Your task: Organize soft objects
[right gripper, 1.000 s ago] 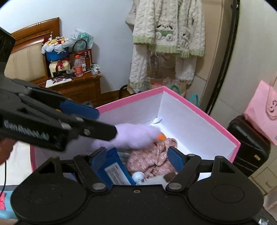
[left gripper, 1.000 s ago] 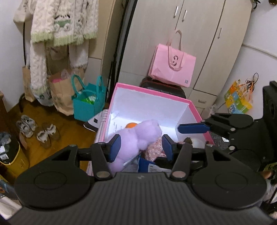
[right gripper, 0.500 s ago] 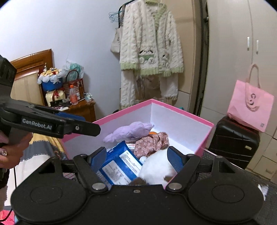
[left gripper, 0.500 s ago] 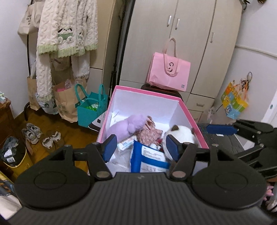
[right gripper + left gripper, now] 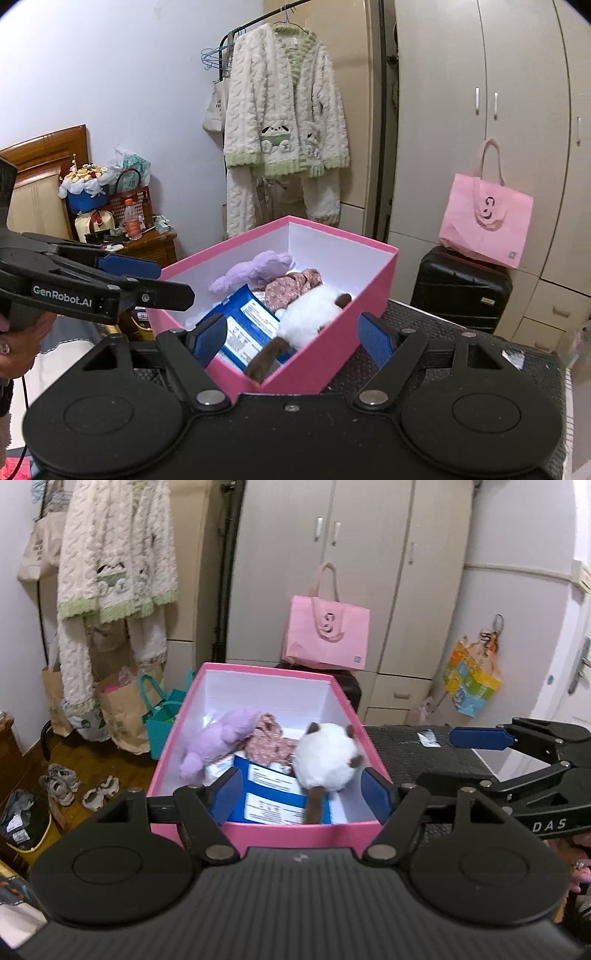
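Left wrist view, my inventory: pink box (image 5: 266, 830) on a dark surface (image 5: 413, 746), holding purple plush (image 5: 210, 746), white plush with brown ears (image 5: 327, 760), floral cloth (image 5: 269, 738), blue packet (image 5: 273, 797). My left gripper (image 5: 301, 794): jaws opening, nothing between. My right gripper (image 5: 293, 334): spread wide, gripping nothing.

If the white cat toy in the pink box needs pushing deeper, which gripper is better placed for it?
Probably the left gripper: its view looks straight along the pink box, with the white cat toy between its empty, opening jaws. The right gripper faces a box corner.
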Motion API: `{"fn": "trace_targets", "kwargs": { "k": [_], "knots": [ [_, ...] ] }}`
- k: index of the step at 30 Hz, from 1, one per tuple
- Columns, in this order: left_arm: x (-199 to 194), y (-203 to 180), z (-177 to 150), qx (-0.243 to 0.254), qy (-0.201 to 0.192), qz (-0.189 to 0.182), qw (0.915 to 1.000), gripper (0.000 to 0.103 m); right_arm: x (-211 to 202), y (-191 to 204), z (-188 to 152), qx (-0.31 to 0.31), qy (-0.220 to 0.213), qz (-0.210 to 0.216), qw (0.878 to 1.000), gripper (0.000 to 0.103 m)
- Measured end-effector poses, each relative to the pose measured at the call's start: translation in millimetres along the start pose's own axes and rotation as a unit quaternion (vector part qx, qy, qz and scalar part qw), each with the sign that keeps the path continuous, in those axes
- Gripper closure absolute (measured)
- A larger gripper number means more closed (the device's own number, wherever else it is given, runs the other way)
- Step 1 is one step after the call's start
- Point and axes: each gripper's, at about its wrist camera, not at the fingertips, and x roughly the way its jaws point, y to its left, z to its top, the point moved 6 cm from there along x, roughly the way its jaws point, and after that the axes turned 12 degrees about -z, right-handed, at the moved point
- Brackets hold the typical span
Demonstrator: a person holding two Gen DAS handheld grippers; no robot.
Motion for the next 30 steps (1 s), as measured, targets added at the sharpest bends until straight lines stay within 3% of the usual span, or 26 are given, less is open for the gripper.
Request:
{"fn": "trace_targets", "kwargs": {
  "k": [5, 10, 14, 19, 23, 26, 30],
  "knots": [
    [-7, -18, -4, 0.016, -0.019, 0.0, 0.9997, 0.031, -18, -15, -11, 0.025, -0.011, -0.012, 1.0, 0.021],
    [-13, -32, -12, -0.007, -0.03, -0.02, 0.9993, 0.028, -33, -33, -19, 0.06, -0.013, -0.058, 0.996, 0.017],
    [-17, -42, -18, 0.01, -0.035, -0.01, 0.9993, 0.023, -41, -34, -22, 0.05, -0.006, -0.08, 0.996, 0.012],
    [-20, -50, -25, 0.032, -0.033, 0.004, 0.9989, 0.011, -54, -35, -31, 0.044, -0.009, -0.122, 0.991, 0.002],
    [-21, -51, -30, 0.033, -0.034, 0.028, 0.9985, 0.005, -66, -46, -43, 0.073, -0.008, -0.176, 0.982, 0.0],
    [-20, -53, -32, 0.029, -0.035, 0.05, 0.9977, 0.002, -73, -57, -53, 0.113, 0.018, -0.2, 0.973, 0.0],
    [-18, -58, -35, 0.032, -0.026, 0.054, 0.9977, 0.002, -84, -70, -66, 0.129, 0.035, -0.26, 0.956, 0.0]
  ]
}}
